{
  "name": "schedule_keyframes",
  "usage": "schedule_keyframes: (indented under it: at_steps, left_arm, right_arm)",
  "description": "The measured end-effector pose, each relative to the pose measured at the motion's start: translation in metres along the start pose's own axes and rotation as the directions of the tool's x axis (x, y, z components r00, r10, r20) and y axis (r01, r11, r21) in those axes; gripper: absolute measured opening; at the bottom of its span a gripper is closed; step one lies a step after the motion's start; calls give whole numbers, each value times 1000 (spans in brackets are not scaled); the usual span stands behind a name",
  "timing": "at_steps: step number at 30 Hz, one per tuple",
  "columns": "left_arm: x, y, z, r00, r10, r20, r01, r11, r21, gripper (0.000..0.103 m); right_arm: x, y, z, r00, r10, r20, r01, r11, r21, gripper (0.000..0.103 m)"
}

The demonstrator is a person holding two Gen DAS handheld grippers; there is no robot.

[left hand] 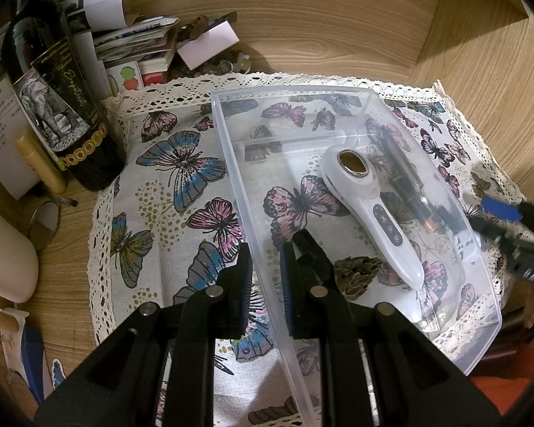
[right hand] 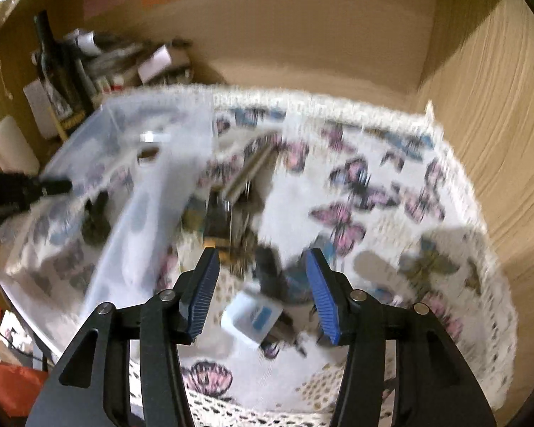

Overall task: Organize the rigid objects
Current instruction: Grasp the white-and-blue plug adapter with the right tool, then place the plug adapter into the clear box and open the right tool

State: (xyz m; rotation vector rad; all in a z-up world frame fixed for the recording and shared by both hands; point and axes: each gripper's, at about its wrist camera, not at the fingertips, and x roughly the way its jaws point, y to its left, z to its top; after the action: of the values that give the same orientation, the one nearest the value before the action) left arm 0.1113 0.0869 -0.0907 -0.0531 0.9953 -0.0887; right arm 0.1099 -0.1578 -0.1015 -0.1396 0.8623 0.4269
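A clear plastic bin [left hand: 231,149] stands on a butterfly cloth. My left gripper [left hand: 265,259] is shut on the bin's near-left wall. Inside lie a white handheld device [left hand: 366,199], a dark pen [left hand: 409,178], a brown spiky piece [left hand: 356,275] and a small white item [left hand: 462,245]. My right gripper [right hand: 261,267] is open above the cloth, beside the bin [right hand: 124,163]; it also shows at the right in the left wrist view [left hand: 505,220]. Below it lie a small white and blue object [right hand: 252,316], a metal strip [right hand: 249,174] and a dark blurred cluster [right hand: 228,227].
A dark wine bottle [left hand: 53,99], a yellowish tube [left hand: 39,163], stacked papers and boxes [left hand: 135,42] and a small round mirror [left hand: 46,224] crowd the left. Wooden walls [left hand: 462,71] close the back and right. The right wrist view is motion-blurred.
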Motion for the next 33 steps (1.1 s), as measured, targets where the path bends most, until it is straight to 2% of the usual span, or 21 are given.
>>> schedule_keyframes:
  at_steps: [5,6,7,11,12,13,26,33]
  left_arm:
    - [0,1,0,1000,1,0,-1,1000,1,15]
    - [0,1,0,1000,2,0,-2,1000,2,15]
    - [0,1,0,1000,1,0,-1,1000,1,15]
    - [0,0,0,1000,1,1,-1,1000,1,15]
    - [0,0,0,1000,1,1,-1,1000,1,15]
    - [0,0,0,1000,1,0,-1,1000,1,15]
    - [0,0,0,1000,2,0,-2,1000,1,15]
    - [0,1,-1,1000,1,2,-1,1000,-3,15]
  right_arm:
    - [17,-1,-17,997,18,-72,-15,999,31,46]
    - [18,-1,-19,997,20,-76,-17,999,37,39]
    - [18,-1,-20,997,21,-78,-18,999,41,37]
    - [13,-3,-17,999,7,-51,-4,999,45,36]
    - [11,-4,-16,999,7,-45,-5,999,45,28]
    - [10,-4,-14,999,14,-44,-12,999,46,26]
    - [-7,4,14,997,8,71,-8,1000,0,26]
    - [-22,18,40,984,38,174,-29,998,-52,26]
